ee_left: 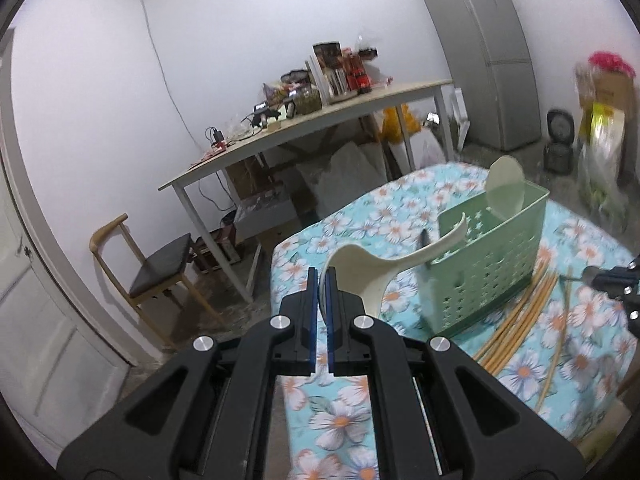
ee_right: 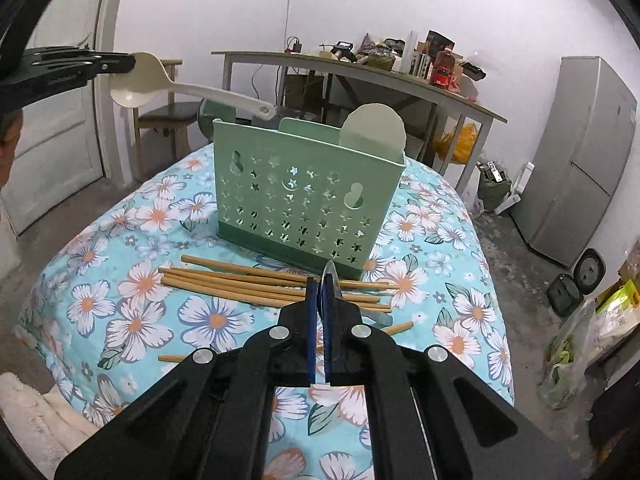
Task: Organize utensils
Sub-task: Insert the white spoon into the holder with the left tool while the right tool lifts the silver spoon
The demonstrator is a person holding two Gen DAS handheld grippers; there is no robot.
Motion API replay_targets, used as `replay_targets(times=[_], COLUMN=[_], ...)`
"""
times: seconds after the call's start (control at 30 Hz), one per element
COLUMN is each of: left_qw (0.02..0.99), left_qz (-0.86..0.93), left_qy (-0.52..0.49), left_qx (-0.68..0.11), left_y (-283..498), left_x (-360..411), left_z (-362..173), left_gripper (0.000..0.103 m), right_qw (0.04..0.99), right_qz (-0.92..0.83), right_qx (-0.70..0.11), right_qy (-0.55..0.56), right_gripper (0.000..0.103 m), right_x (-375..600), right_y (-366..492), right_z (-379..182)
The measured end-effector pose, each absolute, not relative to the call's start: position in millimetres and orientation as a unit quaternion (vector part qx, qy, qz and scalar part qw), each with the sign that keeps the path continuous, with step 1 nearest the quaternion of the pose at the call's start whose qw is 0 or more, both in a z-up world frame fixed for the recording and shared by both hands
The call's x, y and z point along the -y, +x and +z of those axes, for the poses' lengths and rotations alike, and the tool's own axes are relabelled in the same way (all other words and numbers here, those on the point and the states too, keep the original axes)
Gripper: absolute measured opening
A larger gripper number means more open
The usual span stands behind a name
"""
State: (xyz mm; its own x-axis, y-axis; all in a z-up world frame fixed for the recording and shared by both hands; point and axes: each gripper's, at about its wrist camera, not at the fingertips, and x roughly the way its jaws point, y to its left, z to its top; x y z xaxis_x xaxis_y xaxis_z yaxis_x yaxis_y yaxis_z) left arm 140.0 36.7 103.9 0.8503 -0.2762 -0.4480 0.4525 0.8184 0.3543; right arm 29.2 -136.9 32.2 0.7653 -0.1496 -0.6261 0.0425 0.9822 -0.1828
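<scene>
- Left wrist view: the left claw [ee_left: 321, 280] is clenched on the bowl rim of one cream ladle [ee_left: 362, 268], whose handle reaches over the green caddy [ee_left: 492, 256] on the flowered bench [ee_left: 348, 412]. The ladle looks light, stiff and smooth, likely slippery; gripping the rim lets it swing.
- Right wrist view: the right claw [ee_right: 320, 285] is clenched on one thin metal utensil [ee_right: 331, 276], its type unclear. Roughly eight bamboo chopsticks [ee_right: 240, 280] lie near the caddy; they are light, stiff and best pinched mid-length.

Behind the green basket [ee_right: 308, 196], a pale round utensil [ee_right: 374, 130] is half hidden; the thin, perhaps metal piece [ee_right: 332, 280] between the right fingers [ee_right: 313, 300] cannot be identified.
</scene>
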Motion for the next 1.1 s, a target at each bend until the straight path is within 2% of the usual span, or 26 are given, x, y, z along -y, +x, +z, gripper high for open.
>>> replay_targets(times=[0.47, 1.1], left_qw=[0.885, 0.865], left_qz=[-0.206, -0.176], left_qy=[0.356, 0.429], left_qx=[-0.219, -0.194], left_y=[169.4, 164.9], left_x=[21.7, 19.0], left_z=[106.3, 131.5], left_gripper=[0.003, 0.003], right_qw=[0.946, 0.948], right_qz=[-0.046, -0.041], right_qx=[-0.319, -0.316], right_qy=[-0.031, -0.021], right_gripper=[0.003, 0.003], right_x=[160.2, 167.7], right_y=[25.2, 26.7], right_z=[38.9, 36.6])
